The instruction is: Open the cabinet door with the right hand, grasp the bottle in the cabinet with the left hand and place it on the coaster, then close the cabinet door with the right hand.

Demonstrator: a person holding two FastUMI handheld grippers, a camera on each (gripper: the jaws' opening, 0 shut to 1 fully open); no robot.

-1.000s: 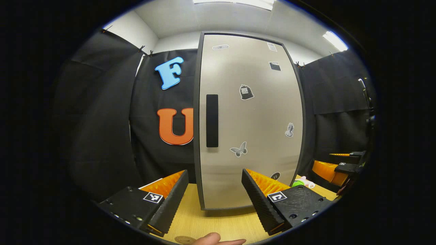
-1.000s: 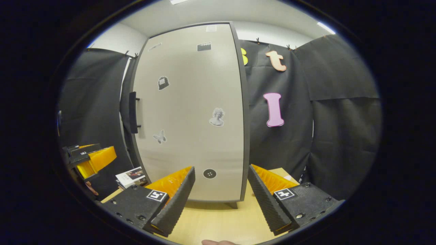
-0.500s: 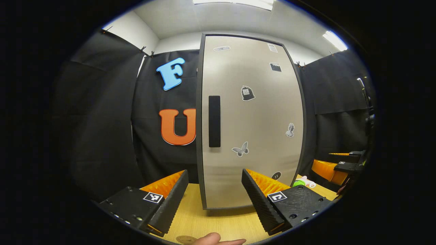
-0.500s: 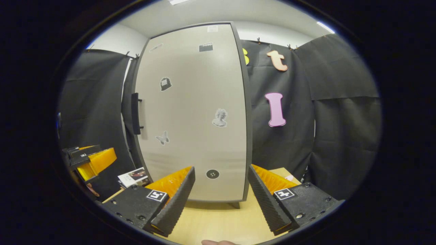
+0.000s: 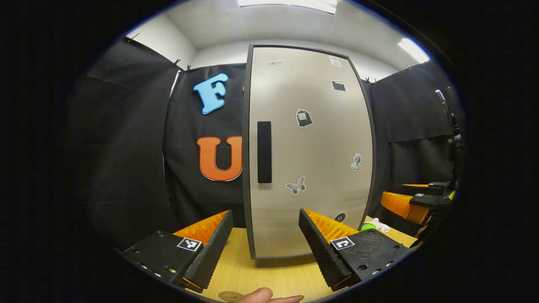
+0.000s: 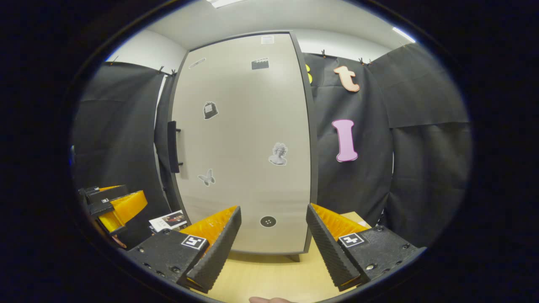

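Both hand-held grippers gape, well apart from the shut cabinet door (image 6: 244, 143).

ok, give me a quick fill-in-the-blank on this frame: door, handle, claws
The cabinet door is ____.
Seen in the left gripper view, the dark vertical handle sits near the door's ____ edge.
The fingers of the left claw and the right claw are spread ____, holding nothing.
The cabinet stands on a ____ table.

Missing: closed; left; open; wooden
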